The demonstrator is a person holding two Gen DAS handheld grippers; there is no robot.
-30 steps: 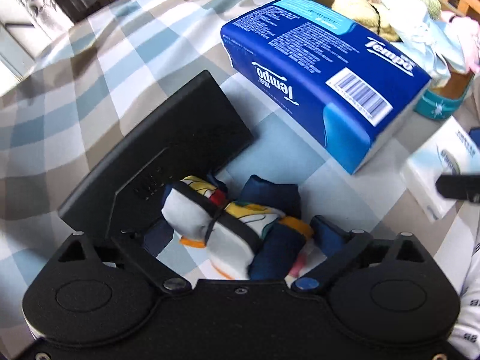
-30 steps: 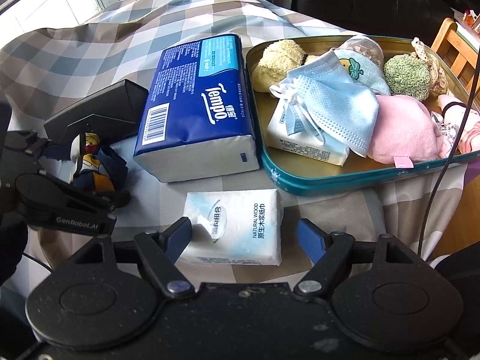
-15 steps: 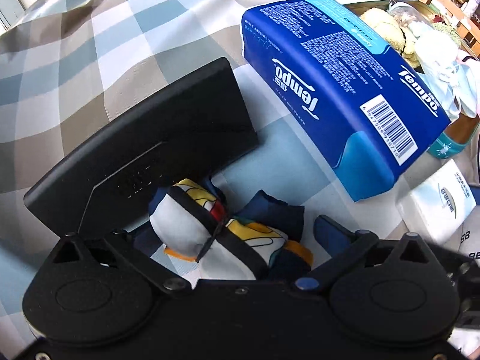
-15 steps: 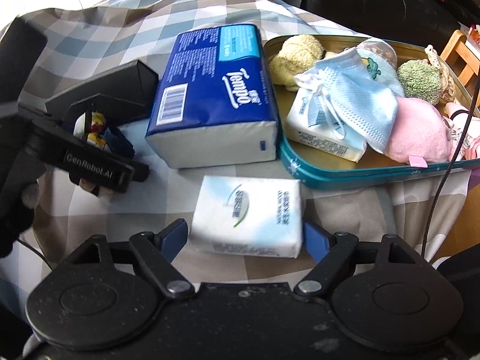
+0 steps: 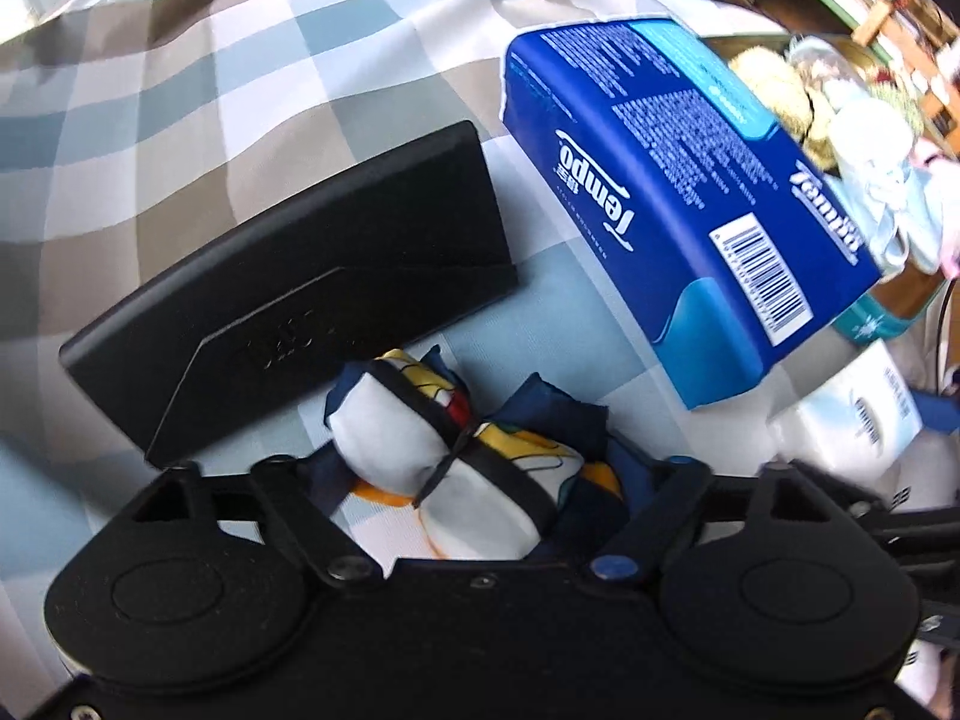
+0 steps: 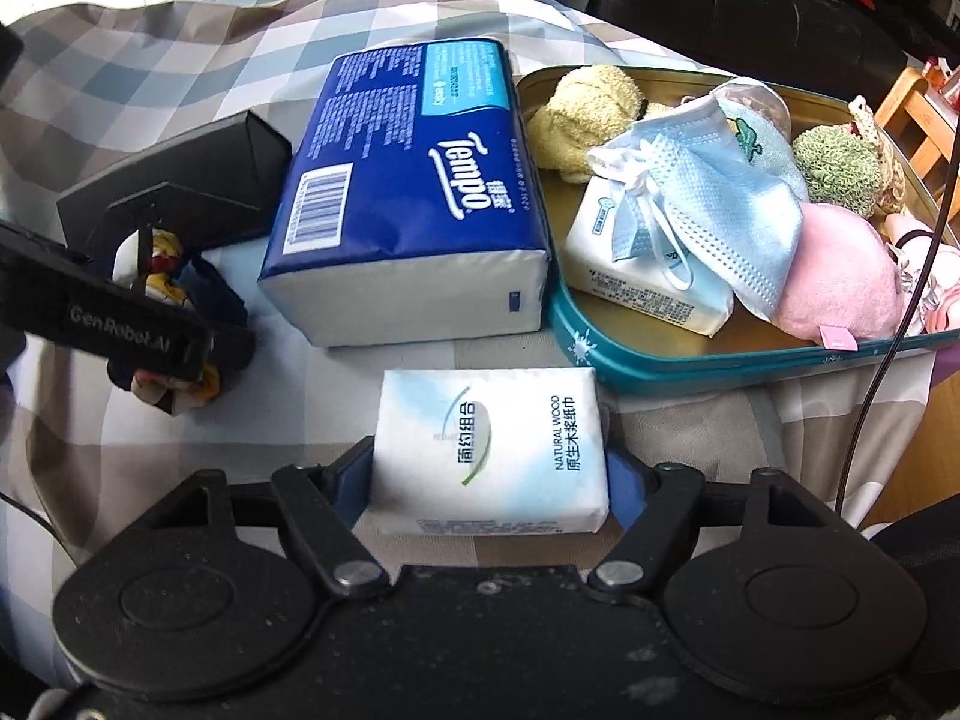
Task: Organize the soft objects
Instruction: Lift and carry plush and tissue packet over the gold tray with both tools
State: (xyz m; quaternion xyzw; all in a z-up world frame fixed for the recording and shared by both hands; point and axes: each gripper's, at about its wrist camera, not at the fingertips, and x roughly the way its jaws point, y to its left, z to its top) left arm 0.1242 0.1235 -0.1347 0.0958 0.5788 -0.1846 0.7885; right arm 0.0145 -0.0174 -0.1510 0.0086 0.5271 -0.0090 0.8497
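Soft objects sit on a checked tablecloth. Teal tray at the cloth's right edge holds a pink plush, blue face mask, white wipes pack, yellow plush and green knit ball, all piled touching. Blue Tempo tissue pack lies flat mid-cloth, its long side touching the tray's left wall. Black case lies just beside the Tempo pack, toward the cloth's left edge. White tissue pack lies near the cloth's front edge, just in front of the Tempo pack and tray corner; right gripper has both blue pads pressed on its two sides, clamped on it. Folded patterned cloth bundle, navy, white and yellow, sits against the black case's front edge; left gripper straddles it, fingers against its sides, apparently gripping it, though contact is partly hidden.
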